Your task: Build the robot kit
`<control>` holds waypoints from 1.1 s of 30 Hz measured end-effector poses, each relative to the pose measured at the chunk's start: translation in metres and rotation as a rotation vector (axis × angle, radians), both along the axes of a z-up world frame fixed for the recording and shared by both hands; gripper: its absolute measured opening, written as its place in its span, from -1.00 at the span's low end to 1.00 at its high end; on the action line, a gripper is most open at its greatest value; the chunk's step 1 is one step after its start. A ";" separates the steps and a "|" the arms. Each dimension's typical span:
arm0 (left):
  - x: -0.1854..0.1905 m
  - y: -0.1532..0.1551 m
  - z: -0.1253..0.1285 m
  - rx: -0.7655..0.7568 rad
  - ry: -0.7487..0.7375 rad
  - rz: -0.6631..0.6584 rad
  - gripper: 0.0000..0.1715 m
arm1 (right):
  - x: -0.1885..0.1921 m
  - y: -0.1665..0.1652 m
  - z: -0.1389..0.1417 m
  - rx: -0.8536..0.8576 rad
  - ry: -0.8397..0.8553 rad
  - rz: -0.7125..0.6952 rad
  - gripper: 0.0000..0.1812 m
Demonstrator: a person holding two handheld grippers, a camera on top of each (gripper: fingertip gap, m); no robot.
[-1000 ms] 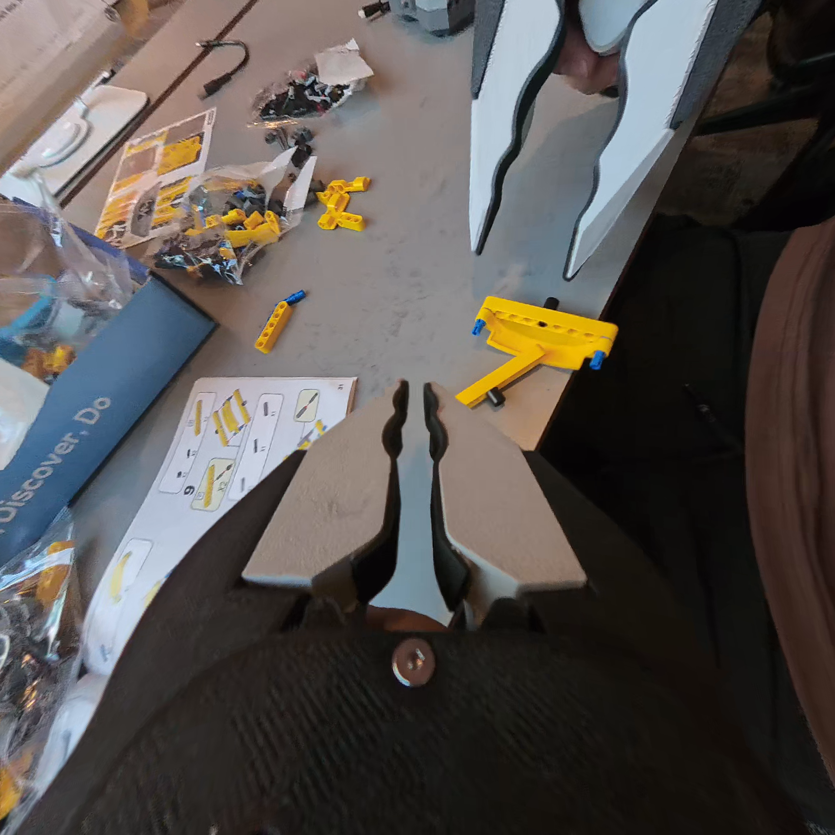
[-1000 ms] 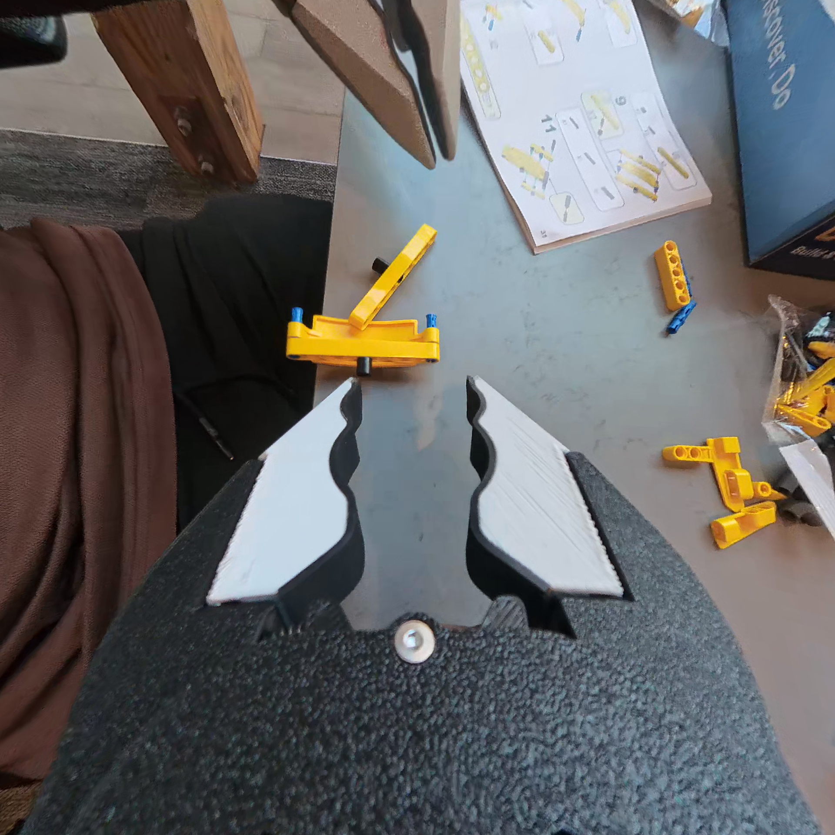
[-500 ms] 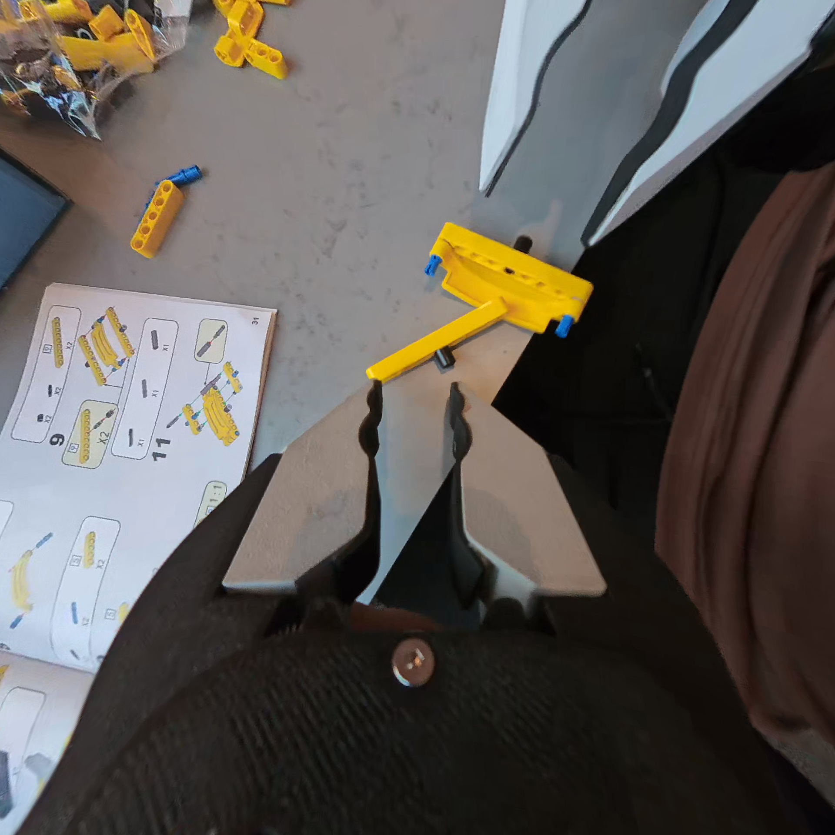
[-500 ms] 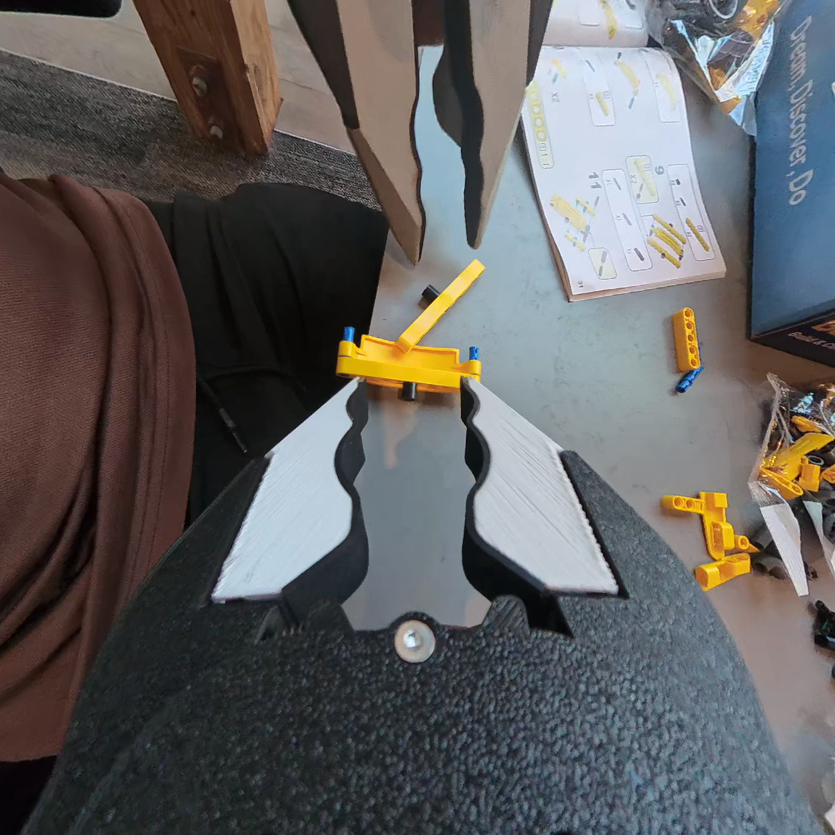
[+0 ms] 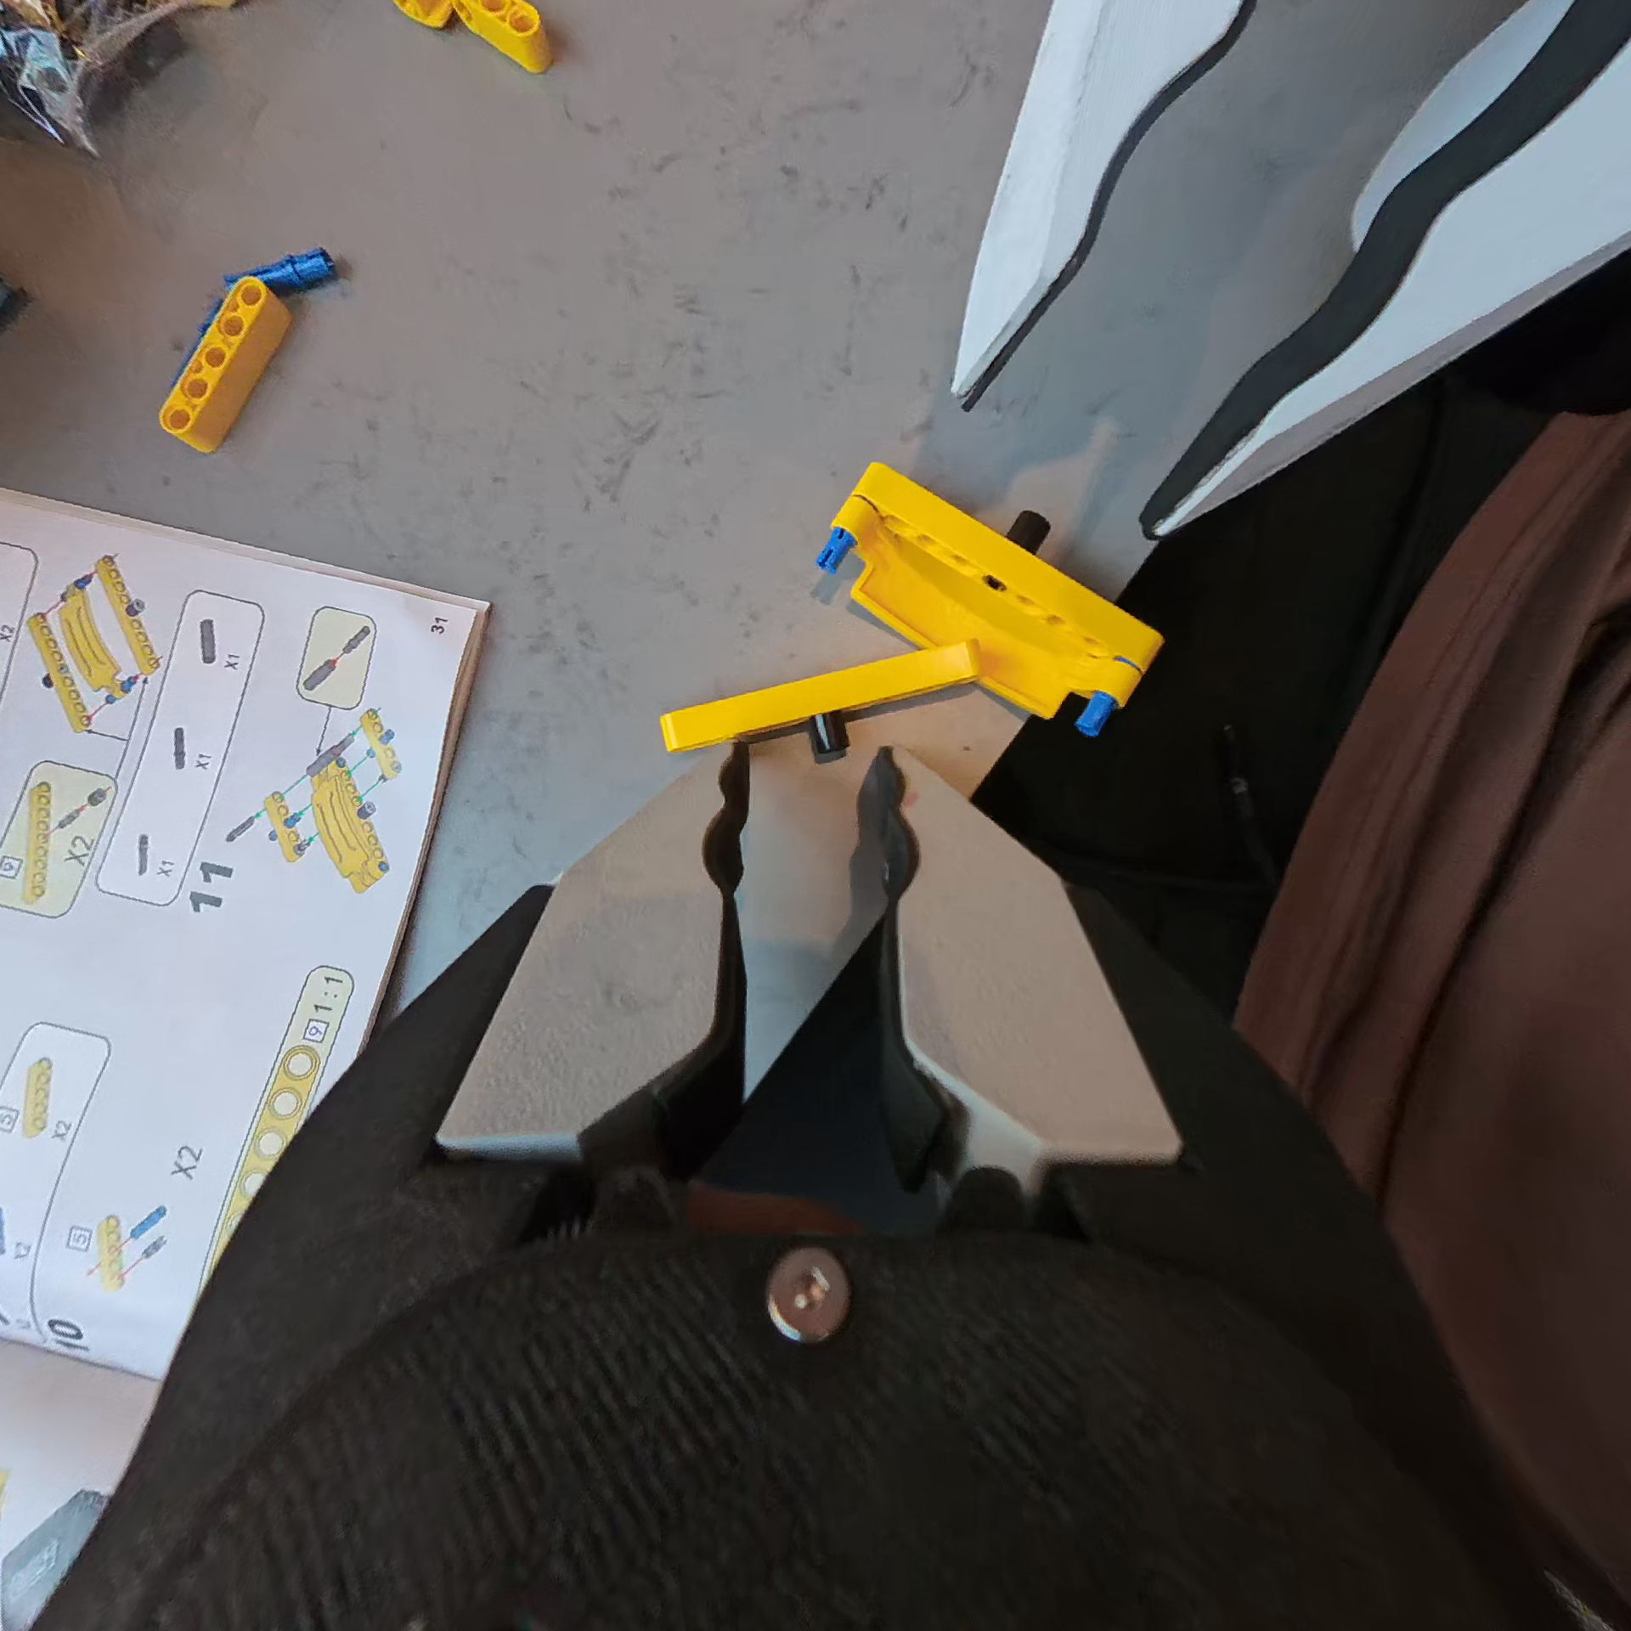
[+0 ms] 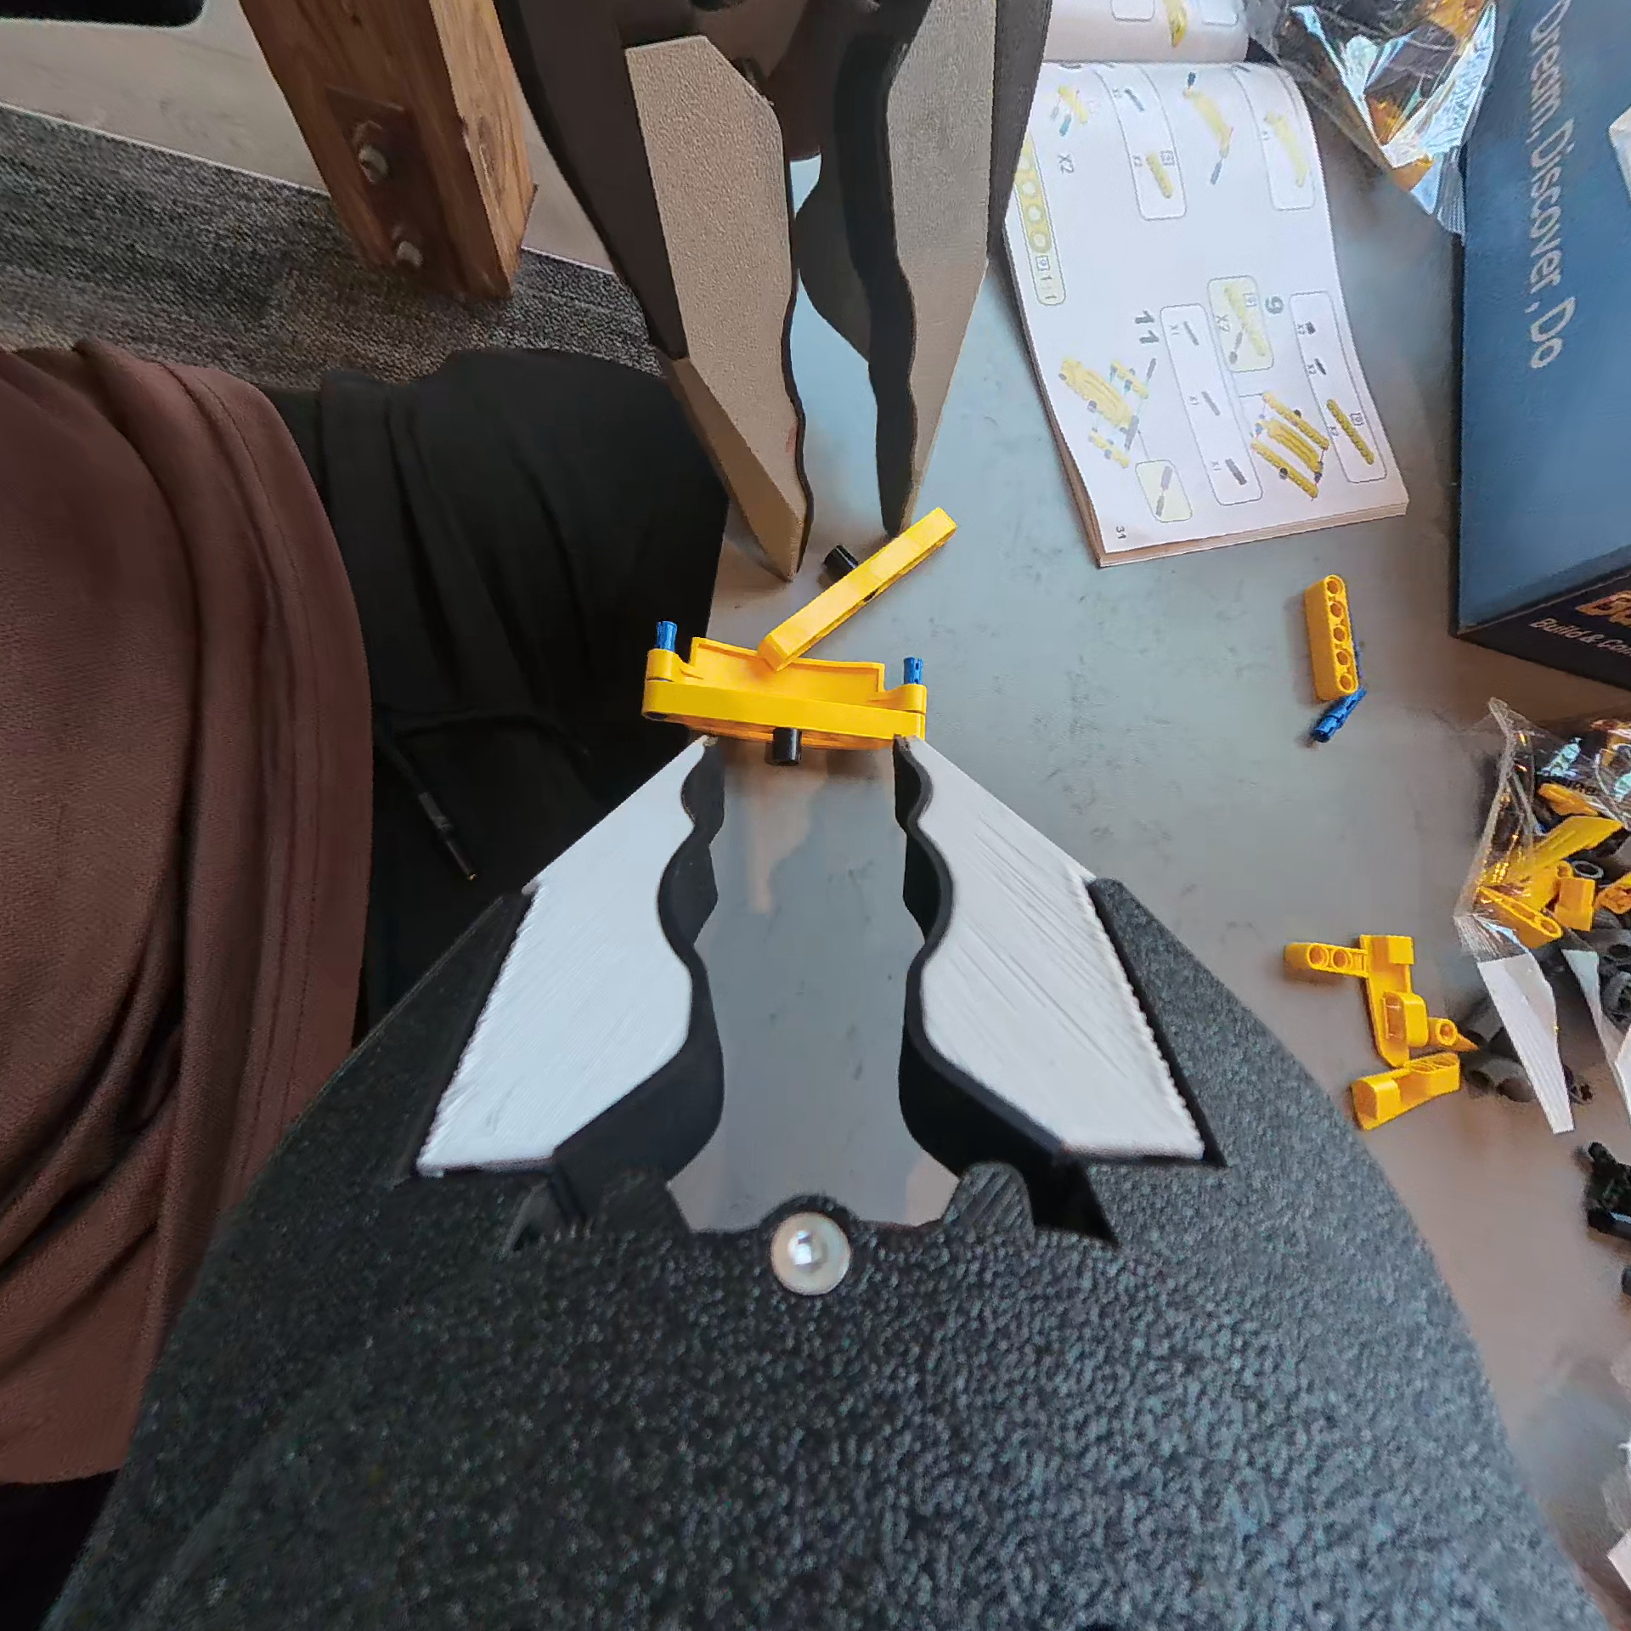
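A yellow brick assembly lies at the grey table's edge: a curved panel [image 5: 997,609] with blue pins at its ends, a long flat beam [image 5: 821,697] sticking out of it, and a black pin [image 5: 825,732]. My left gripper [image 5: 810,763] is narrowly open and empty, its tips just short of the beam's end and the black pin. My right gripper [image 6: 801,750] is open wider and empty, its tips at the two ends of the panel [image 6: 785,693], on the opposite side. Each gripper shows in the other's view: the right [image 5: 1059,459], the left [image 6: 843,543].
An open instruction booklet [image 5: 221,838] lies left of the assembly. A short yellow beam with a blue pin [image 5: 225,362] lies farther out. A blue box [image 6: 1553,353], bags of parts [image 6: 1544,883] and loose yellow connectors [image 6: 1386,997] lie beyond. A person's brown garment [image 6: 159,706] is beside the table edge. One gripper's finger ends stand about 7 cm off the other's.
Both grippers have closed in on the yellow assembly from opposite sides. The left gripper's jaws have opened a little. The assembly has not moved.
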State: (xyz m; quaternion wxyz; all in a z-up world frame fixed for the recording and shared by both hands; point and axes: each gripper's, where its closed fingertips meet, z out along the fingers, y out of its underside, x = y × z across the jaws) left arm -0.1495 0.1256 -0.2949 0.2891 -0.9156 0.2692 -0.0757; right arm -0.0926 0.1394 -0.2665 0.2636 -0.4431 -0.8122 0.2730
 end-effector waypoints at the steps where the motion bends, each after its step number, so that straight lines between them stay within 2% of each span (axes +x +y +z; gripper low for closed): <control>1: 0.000 0.001 0.000 0.007 0.000 -0.003 -0.78 | 0.000 0.000 0.000 -0.003 0.001 0.000 -0.58; 4: -0.003 0.008 0.000 0.038 0.002 0.012 -0.78 | -0.002 -0.001 -0.003 -0.008 -0.005 0.001 -0.59; 7: -0.002 0.009 0.000 0.030 -0.015 0.029 -0.58 | -0.001 -0.001 -0.007 0.001 -0.016 0.003 -0.59; 8: -0.002 0.009 0.000 0.033 -0.011 0.024 -0.67 | -0.001 0.000 -0.007 0.003 -0.017 0.001 -0.58; 9: -0.002 0.010 0.000 0.042 -0.002 0.017 -0.88 | -0.002 0.000 -0.007 0.000 -0.016 0.000 -0.59; 10: -0.002 0.011 0.000 0.053 0.005 0.012 -0.95 | -0.002 0.000 -0.007 -0.004 -0.013 -0.001 -0.59; 13: -0.001 0.014 0.000 0.073 0.000 -0.012 -0.95 | -0.002 0.000 -0.005 -0.006 -0.009 -0.003 -0.59; 16: -0.001 0.013 0.000 0.103 0.007 -0.091 -0.95 | -0.001 0.001 -0.004 -0.001 -0.005 -0.004 -0.59; 20: -0.004 -0.001 0.001 0.155 0.071 -0.298 -0.95 | -0.001 0.001 -0.003 -0.002 0.000 -0.004 -0.59; 23: -0.016 -0.002 0.001 0.184 0.137 -0.330 -0.95 | -0.001 0.001 -0.003 -0.005 -0.001 -0.004 -0.59; 25: -0.025 0.003 0.003 0.184 0.144 -0.268 -0.85 | -0.002 0.001 -0.005 -0.002 -0.004 -0.005 -0.59; 27: -0.030 0.001 0.006 0.119 0.078 -0.200 -0.55 | -0.003 0.003 -0.007 0.008 -0.011 -0.016 -0.59; 29: -0.038 0.004 0.017 0.120 0.030 -0.117 -0.54 | -0.003 0.006 -0.009 0.005 -0.023 -0.036 -0.56; 31: -0.052 0.008 0.028 0.116 0.011 0.025 -0.55 | -0.004 0.007 -0.008 -0.021 -0.028 -0.052 -0.51; 33: -0.042 0.003 0.036 0.049 -0.076 0.092 -0.57 | -0.004 0.010 -0.009 -0.038 -0.035 -0.069 -0.43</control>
